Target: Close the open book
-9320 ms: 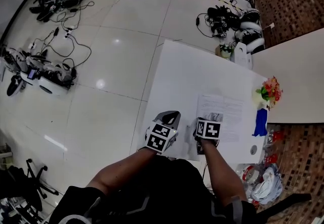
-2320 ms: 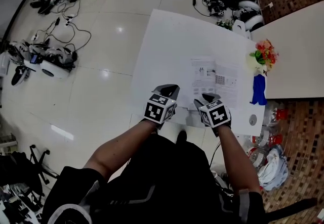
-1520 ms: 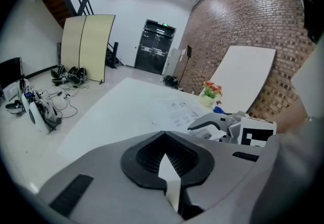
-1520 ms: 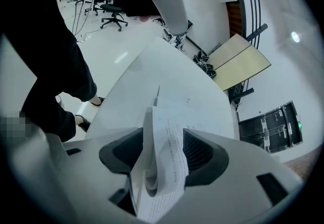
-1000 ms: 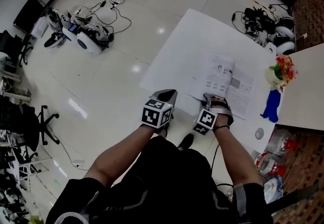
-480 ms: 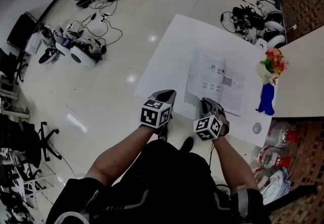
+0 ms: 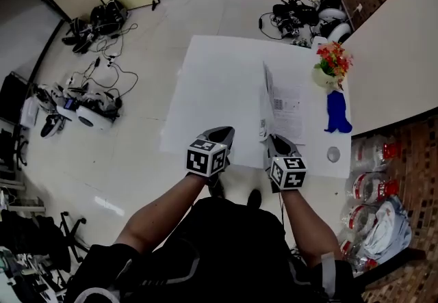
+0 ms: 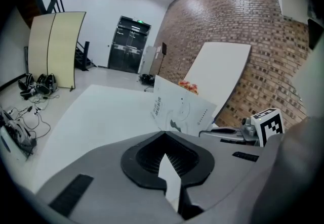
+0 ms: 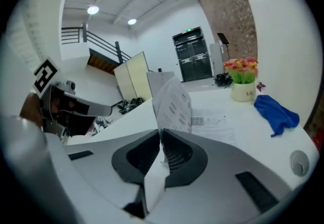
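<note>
Left gripper (image 7: pixel 220 133): over the near edge of the white table (image 7: pixel 205 76), at about 9 o'clock from the other tool. Its jaws are drawn together, with only a thin pale sliver showing between them. No part of the book is in its bite and it takes no part in the work.

Book (image 7: pixel 287 109): on the right half of the table. Its right-hand page lies flat, print up. The left half, cover outward, stands near upright along the spine.

Right gripper (image 7: pixel 270 141): at the book's near edge, 6 o'clock from the spine. It is clamped on the bottom edge of the raised half, and its own view shows the sheet running up between the pads.

Flower pot (image 7: pixel 330 59): at 1 o'clock from the book. Blue cloth (image 7: pixel 337 113): at 3 o'clock, just beside the flat page.

Step in hand, as I judge it: the fold-over, roughly half done, with the raised half at the top of its swing.

Next move calls for:
- carrying the clamped edge over toward 3 o'clock
- lowering it onto the flat page so the edges meet
- only then letting the jaws part

The raised half looks thin and may bow or slip, so a slow arc seems wise. The idle tool could press the cover down afterwards.
</note>
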